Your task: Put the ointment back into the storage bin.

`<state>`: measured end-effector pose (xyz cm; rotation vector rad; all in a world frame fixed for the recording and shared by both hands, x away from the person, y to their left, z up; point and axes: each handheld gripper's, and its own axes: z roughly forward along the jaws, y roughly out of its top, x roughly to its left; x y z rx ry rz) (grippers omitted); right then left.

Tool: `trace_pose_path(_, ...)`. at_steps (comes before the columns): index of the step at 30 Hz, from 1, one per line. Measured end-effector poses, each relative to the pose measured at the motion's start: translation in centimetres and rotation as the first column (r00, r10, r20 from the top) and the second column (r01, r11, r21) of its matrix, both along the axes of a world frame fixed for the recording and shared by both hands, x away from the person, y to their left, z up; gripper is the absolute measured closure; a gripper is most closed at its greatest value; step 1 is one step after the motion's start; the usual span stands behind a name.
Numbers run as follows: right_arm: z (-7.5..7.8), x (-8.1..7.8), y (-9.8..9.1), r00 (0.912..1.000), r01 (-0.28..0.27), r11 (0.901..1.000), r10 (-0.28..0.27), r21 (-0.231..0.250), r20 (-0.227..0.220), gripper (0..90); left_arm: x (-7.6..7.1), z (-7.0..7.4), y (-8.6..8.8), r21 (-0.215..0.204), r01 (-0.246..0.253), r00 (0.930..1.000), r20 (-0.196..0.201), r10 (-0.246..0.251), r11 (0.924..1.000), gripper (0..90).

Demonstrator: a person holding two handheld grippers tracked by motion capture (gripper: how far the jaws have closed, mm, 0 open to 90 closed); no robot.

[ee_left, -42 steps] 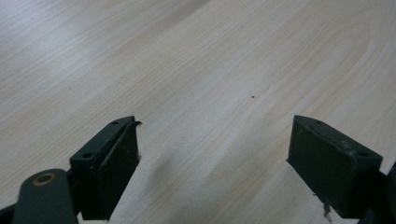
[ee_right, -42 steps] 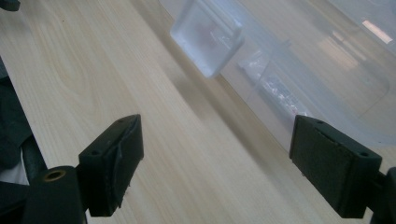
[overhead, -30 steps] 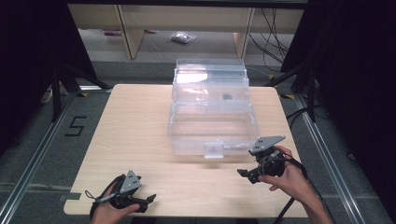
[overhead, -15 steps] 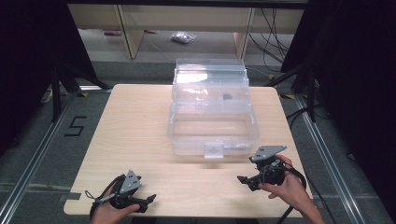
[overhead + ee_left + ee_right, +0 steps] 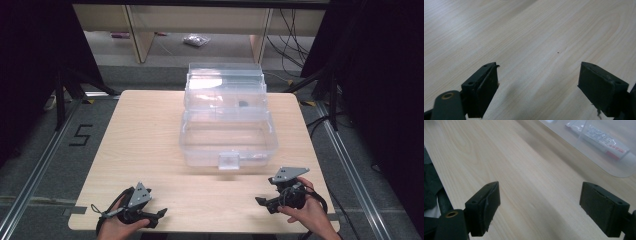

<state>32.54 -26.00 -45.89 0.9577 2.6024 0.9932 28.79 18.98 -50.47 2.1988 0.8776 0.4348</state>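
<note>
A clear plastic box (image 5: 227, 127) with a front latch (image 5: 229, 161) stands in the middle of the wooden table (image 5: 145, 145), its tiers stepped back toward the far edge. My left gripper (image 5: 159, 214) rests near the front left edge, open, with bare wood between its jaws (image 5: 539, 82). My right gripper (image 5: 261, 202) sits near the front right, below the box's front right corner, also open and holding nothing (image 5: 539, 205). The right gripper view catches the box's lower corner (image 5: 599, 147) with a label on it at the upper right.
Grey floor with rails surrounds the table. A "5" mark (image 5: 81, 135) lies on the floor at the left. Wooden shelving (image 5: 200, 20) and cables (image 5: 295, 35) stand behind the table. A small bag (image 5: 195, 40) lies on the floor at the back.
My right gripper has drawn back from the box's front right corner toward the table's front edge. The left gripper has stayed put.
</note>
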Motion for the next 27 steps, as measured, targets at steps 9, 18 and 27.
trace_pose_path(9,-0.8,-0.7,-0.6,0.9996,0.029,0.9996,-0.029,-0.001,-0.001,17.3,-0.1,0.0,-0.1,-0.024,-0.007,1.0000,-0.001,0.007,0.9997,15.8)
trace_pose_path(18,-1.3,-1.6,-1.1,0.9988,0.049,0.9988,-0.049,-0.002,0.003,17.1,0.0,0.1,0.1,-0.004,-0.004,1.0000,0.002,0.004,1.0000,15.8)
trace_pose_path(27,-2.2,-2.4,-1.3,0.9974,0.072,0.9974,-0.072,-0.006,0.006,16.9,0.0,0.1,0.1,-0.004,-0.008,1.0000,0.003,0.008,1.0000,15.8)
